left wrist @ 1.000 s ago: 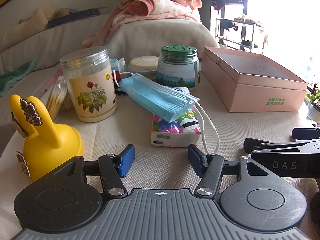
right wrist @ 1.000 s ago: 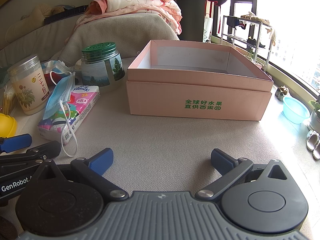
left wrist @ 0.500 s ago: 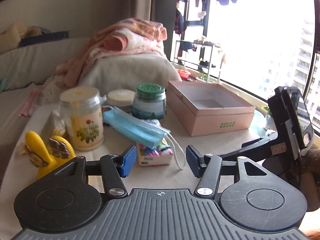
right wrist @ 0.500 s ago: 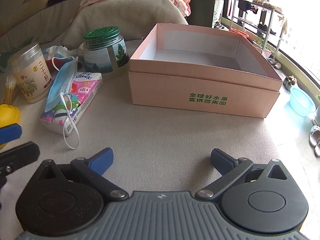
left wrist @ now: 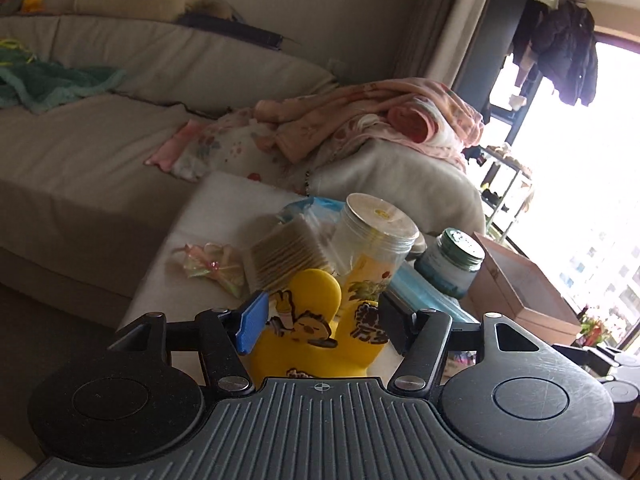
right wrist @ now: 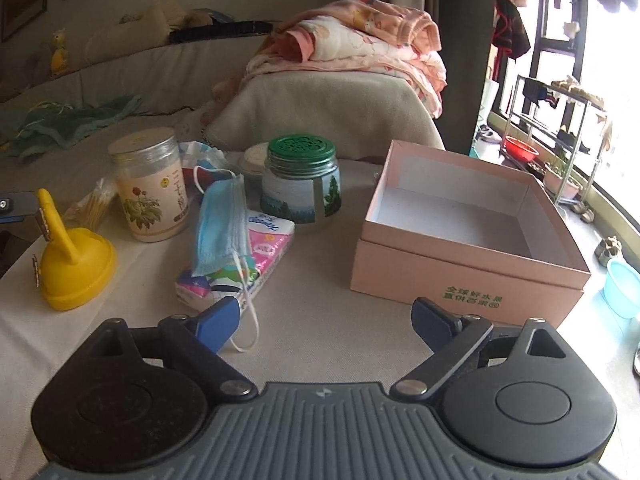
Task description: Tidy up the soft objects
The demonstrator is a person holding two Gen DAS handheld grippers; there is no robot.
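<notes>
A blue face mask [right wrist: 220, 224] lies across a colourful tissue pack [right wrist: 256, 264] on the beige table cover. To the right stands an open pink box [right wrist: 472, 240] with nothing inside. My right gripper [right wrist: 326, 322] hovers in front of them, its jaws closing with nothing between them; the mask's ear loop lies by its left fingertip [right wrist: 218, 322]. My left gripper [left wrist: 323, 326] is tilted over the yellow toy [left wrist: 316, 328], its jaws opening. The toy's ear shows between its fingers; I cannot tell whether they touch it. The mask [left wrist: 420, 292] is half hidden behind the toy.
A flower-label jar [right wrist: 150, 188], a green-lidded jar [right wrist: 300, 184], a bag of cotton swabs [right wrist: 94, 204] and a small pink bow [left wrist: 208, 268] crowd the table's left and back. A pink blanket [right wrist: 360, 40] lies on the sofa arm behind. A window is at right.
The left gripper swung left and rolled, from facing the mask and tissue pack to facing the yellow toy. The right gripper rose and turned left, its jaws slightly narrower.
</notes>
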